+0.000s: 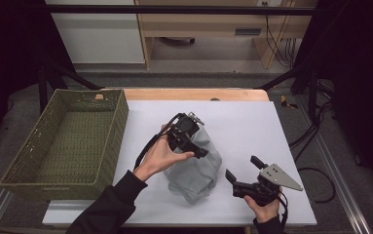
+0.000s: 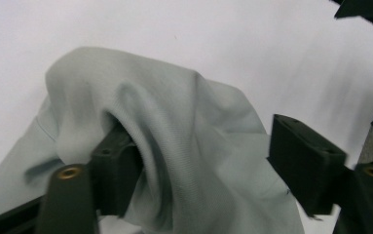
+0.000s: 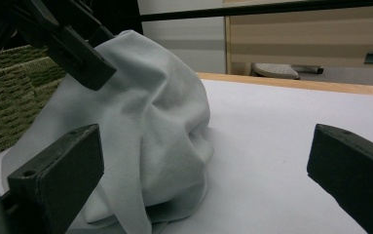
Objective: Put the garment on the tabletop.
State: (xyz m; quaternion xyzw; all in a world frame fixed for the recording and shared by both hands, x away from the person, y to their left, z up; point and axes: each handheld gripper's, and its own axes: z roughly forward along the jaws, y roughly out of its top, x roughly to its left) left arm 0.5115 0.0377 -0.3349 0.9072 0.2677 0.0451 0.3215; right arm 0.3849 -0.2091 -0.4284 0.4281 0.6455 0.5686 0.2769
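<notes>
I see the left gripper spread wide over the grey cloth; right gripper gapes beside it, bare white table beyond

cloth: soft matt knit | basket: rough woven | table: smooth matt
</notes>
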